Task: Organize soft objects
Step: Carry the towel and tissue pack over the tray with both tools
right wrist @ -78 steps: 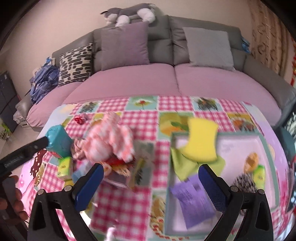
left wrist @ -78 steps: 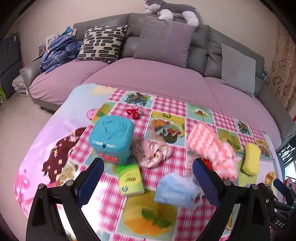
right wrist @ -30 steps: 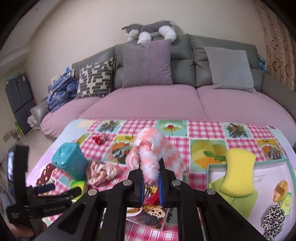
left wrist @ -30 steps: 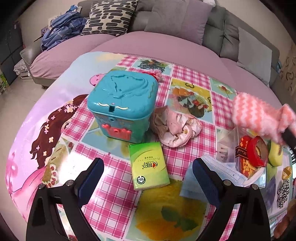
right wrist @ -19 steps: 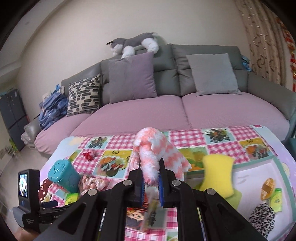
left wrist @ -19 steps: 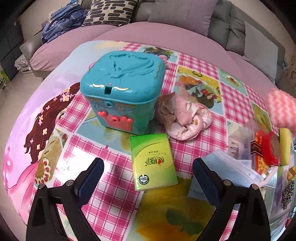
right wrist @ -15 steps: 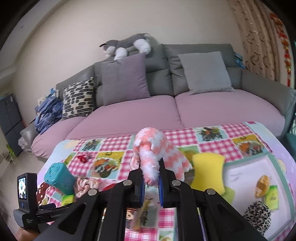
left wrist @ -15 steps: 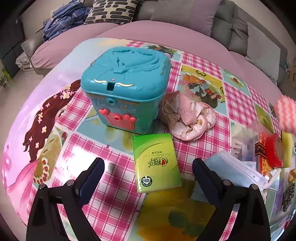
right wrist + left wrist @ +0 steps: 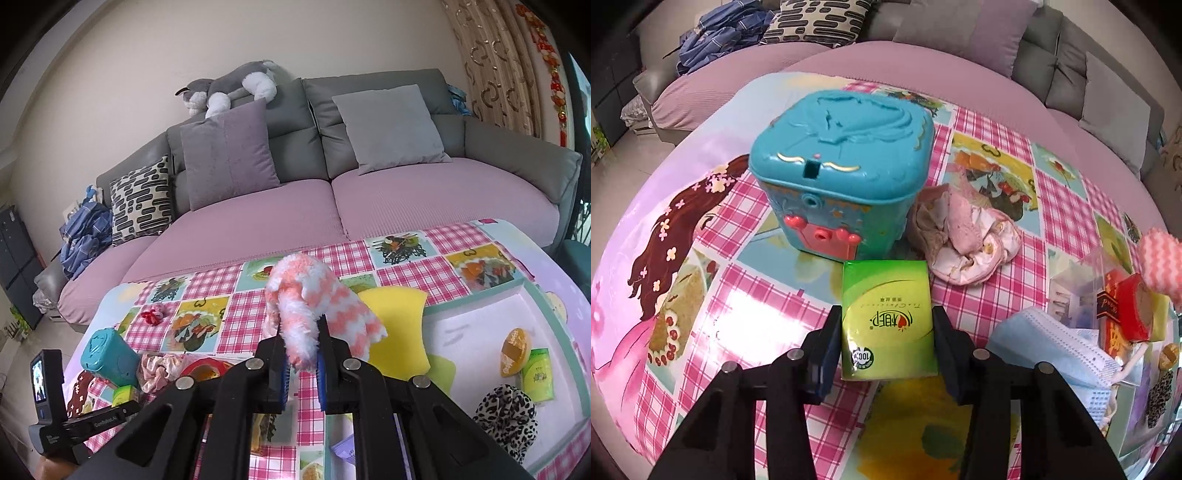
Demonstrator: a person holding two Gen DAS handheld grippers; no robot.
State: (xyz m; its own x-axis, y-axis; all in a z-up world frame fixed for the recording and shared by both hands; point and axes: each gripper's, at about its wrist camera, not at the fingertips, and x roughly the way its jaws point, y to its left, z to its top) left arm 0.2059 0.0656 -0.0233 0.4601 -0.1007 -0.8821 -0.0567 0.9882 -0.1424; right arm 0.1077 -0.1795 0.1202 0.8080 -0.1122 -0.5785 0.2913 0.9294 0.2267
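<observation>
The left gripper (image 9: 886, 332) has just closed onto the tissue pack (image 9: 886, 319) lying between its jaws; lifting comes next. The right gripper (image 9: 301, 363) stays clamped on the fluffy cloth (image 9: 314, 306).

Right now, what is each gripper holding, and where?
Left gripper: tissue pack, by its long sides. Right gripper: fluffy pink cloth, by one end.

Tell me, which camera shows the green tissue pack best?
The left wrist view: the green tissue pack lies large and central between the left tongs. The right wrist view shows only a small corner of it beside the teal box.
</observation>
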